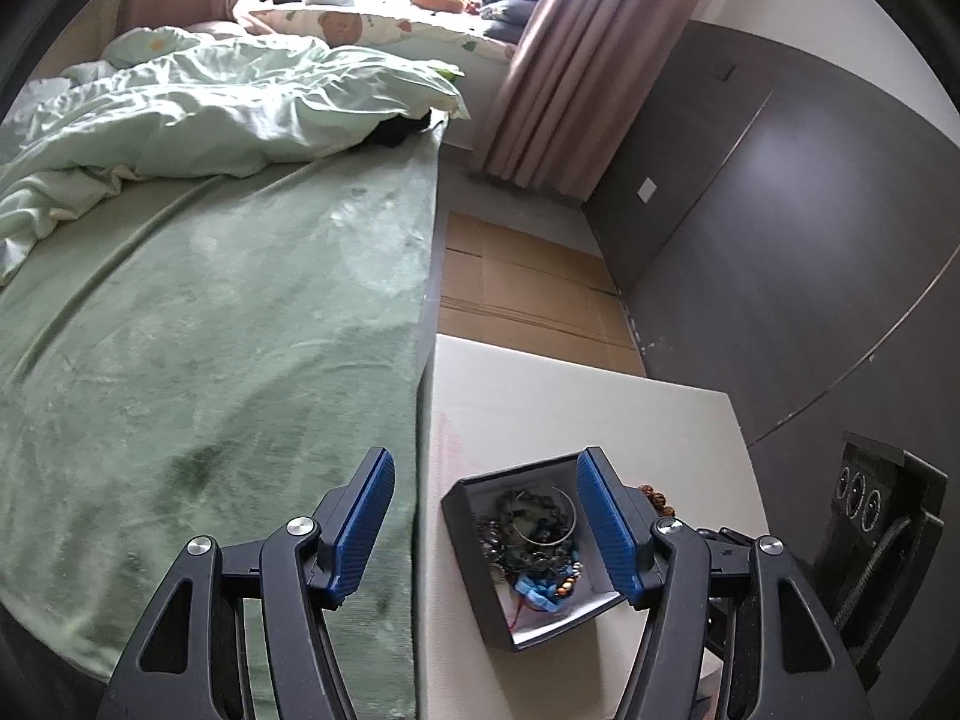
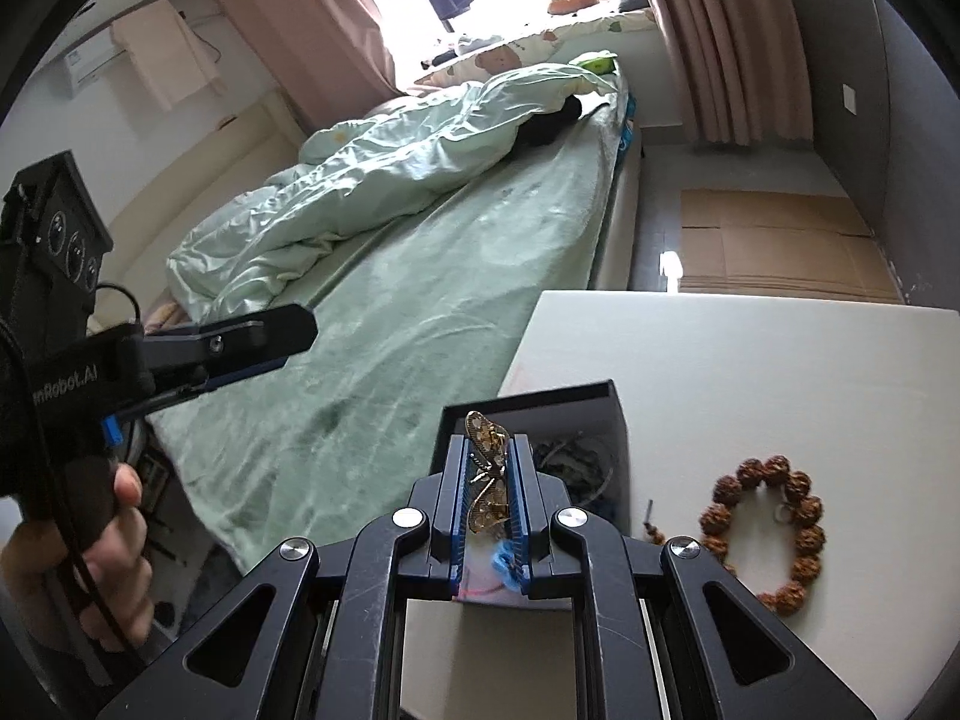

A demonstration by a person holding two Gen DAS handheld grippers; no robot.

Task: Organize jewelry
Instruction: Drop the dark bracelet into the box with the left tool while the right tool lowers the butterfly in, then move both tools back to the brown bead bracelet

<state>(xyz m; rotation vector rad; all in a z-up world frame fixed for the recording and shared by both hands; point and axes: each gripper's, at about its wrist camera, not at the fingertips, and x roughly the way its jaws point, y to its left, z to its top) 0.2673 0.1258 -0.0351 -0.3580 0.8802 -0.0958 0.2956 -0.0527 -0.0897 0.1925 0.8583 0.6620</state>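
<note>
- Right claw [image 2: 487, 483] clamps a gold filigree butterfly ornament [image 2: 486, 474] above the black square jewellery box [image 2: 591, 414].
- Left claw [image 1: 486, 531] gapes wide, empty.
- Brown wooden bead bracelet [image 2: 774, 534] lies on the white bench [image 2: 750, 360] at the box's 4 o'clock.

Two handheld black plastic two-finger grippers: left gripper [image 1: 486, 525], right gripper [image 2: 489, 495]; ribbed blue pads [image 1: 606, 525], silver pivot screws, white "Robot.AI" lettering, black cable.

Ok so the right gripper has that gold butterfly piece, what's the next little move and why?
Probably carry it clear of the box and set it on the bare table. The right gripper is shut on the butterfly piece just above the box, while a bead bracelet already lies out there.
</note>
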